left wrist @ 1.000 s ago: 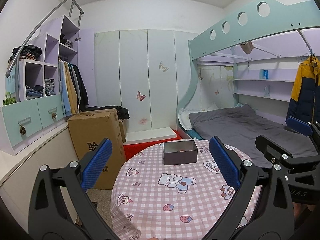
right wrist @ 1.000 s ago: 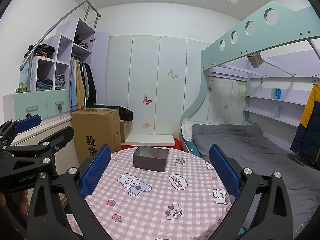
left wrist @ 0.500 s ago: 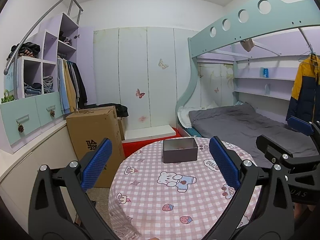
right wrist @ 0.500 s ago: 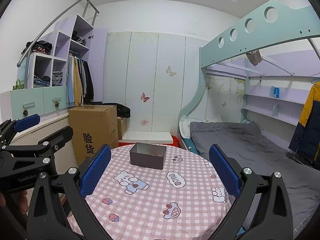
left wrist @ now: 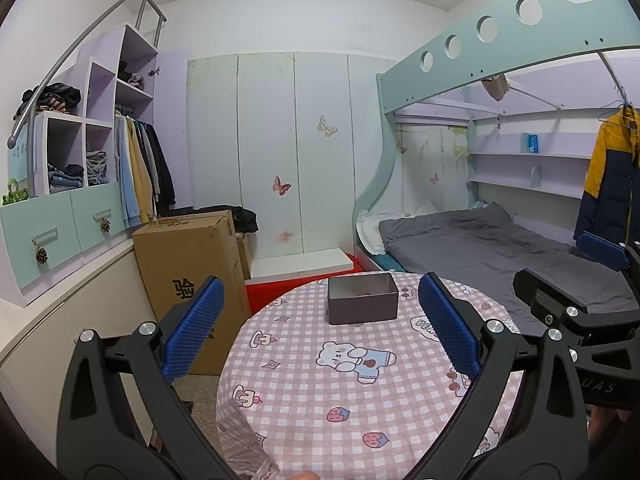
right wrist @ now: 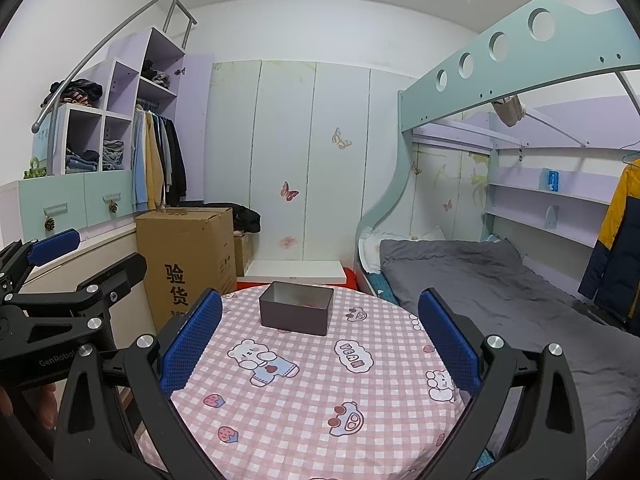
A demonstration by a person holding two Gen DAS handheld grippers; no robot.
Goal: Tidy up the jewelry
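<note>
A small dark grey open box (left wrist: pixel 363 298) stands at the far side of a round table (left wrist: pixel 312 392) with a pink checked cartoon cloth; something small and reddish lies inside it. In the right wrist view the box (right wrist: pixel 296 308) sits left of centre on the table (right wrist: pixel 320 408). My left gripper (left wrist: pixel 320 328) hovers open above the near half of the table, nothing between its blue pads. Beside it, my right gripper (right wrist: pixel 320 332) is held the same way, open and empty. Each gripper shows at the edge of the other's view. No loose jewelry shows on the cloth.
A tall cardboard carton (left wrist: pixel 192 276) stands at the table's left, against a low counter (left wrist: pixel 52 300). A bunk bed with a grey mattress (left wrist: pixel 480 248) lies to the right. Wardrobe doors (left wrist: pixel 280 160) close the back. A hand (right wrist: pixel 40 400) holds the left gripper.
Both views have tilted up and drawn back a little, so the box and table sit lower in the frames. Both grippers stay open.
</note>
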